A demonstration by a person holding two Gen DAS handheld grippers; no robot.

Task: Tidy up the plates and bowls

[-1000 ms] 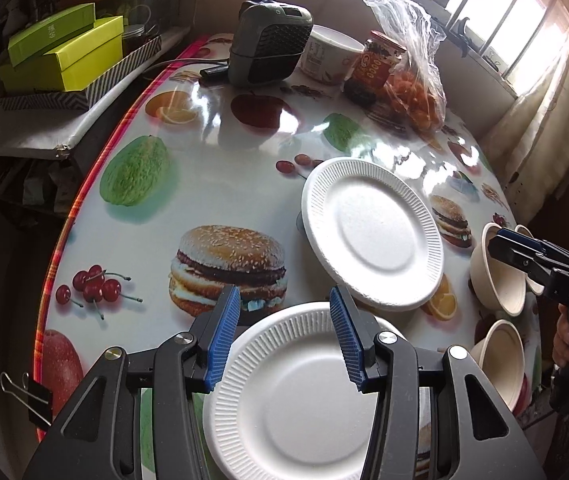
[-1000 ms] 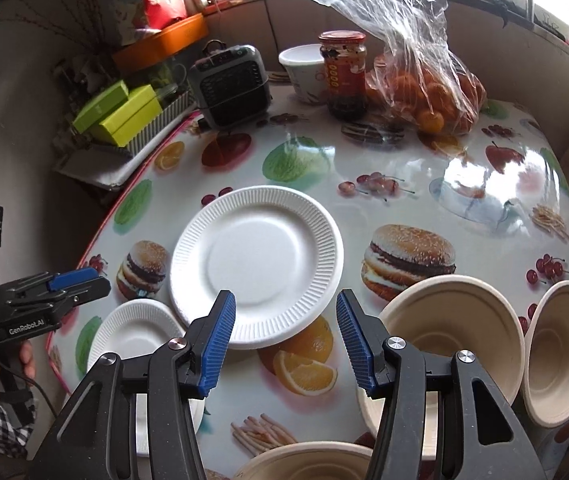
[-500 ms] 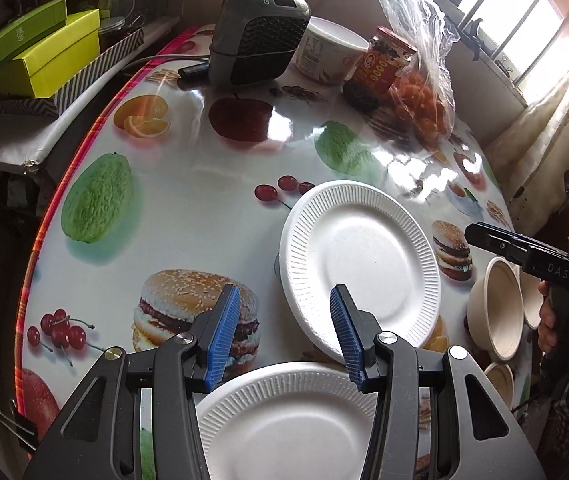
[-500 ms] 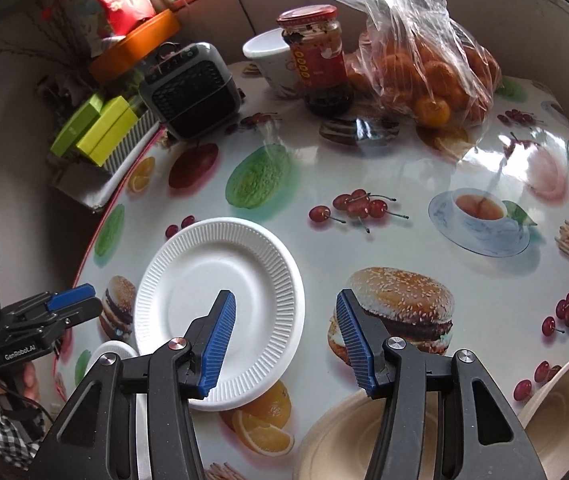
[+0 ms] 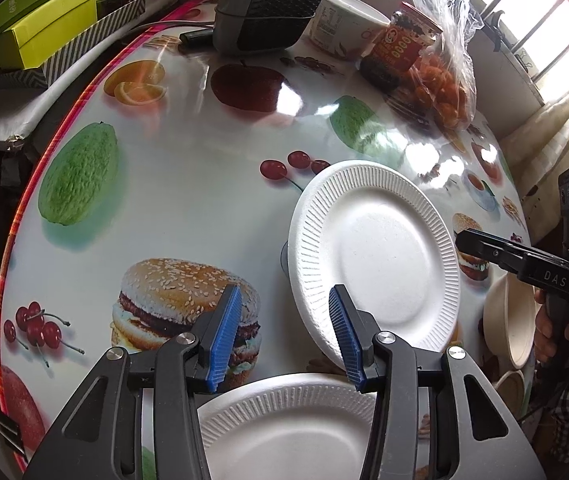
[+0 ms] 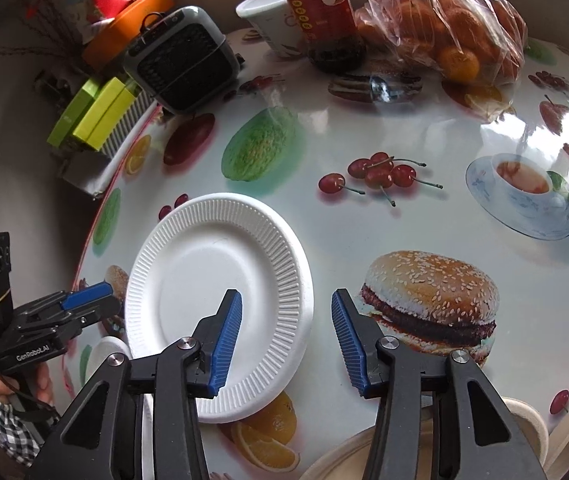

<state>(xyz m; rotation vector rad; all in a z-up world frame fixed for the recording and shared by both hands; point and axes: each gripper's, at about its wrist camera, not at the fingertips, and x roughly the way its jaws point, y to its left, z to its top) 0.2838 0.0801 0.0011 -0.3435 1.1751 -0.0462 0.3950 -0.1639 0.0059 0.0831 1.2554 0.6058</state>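
So there are 2 white foam plates on the food-print table (image 5: 204, 184). The larger foam plate (image 5: 376, 260) sits a bit in from the near edge, and the second foam plate (image 5: 284, 428) is right at the near edge, just under the left gripper (image 5: 284, 336). That gripper's blue pads are partly apart with nothing between them, hovering over the gap between the 2 plates.

The right gripper (image 6: 284, 340) has just been closing a little, but its jaws are still parted and nothing is pinched; its left pad hangs over the larger plate's rim.

The beige paper bowls (image 5: 508, 324) are bunched at the near right edge. At the far edge there's a small grey heater (image 6: 184, 64), a red-labelled jar (image 6: 320, 12) and a bag of oranges (image 6: 444, 20).
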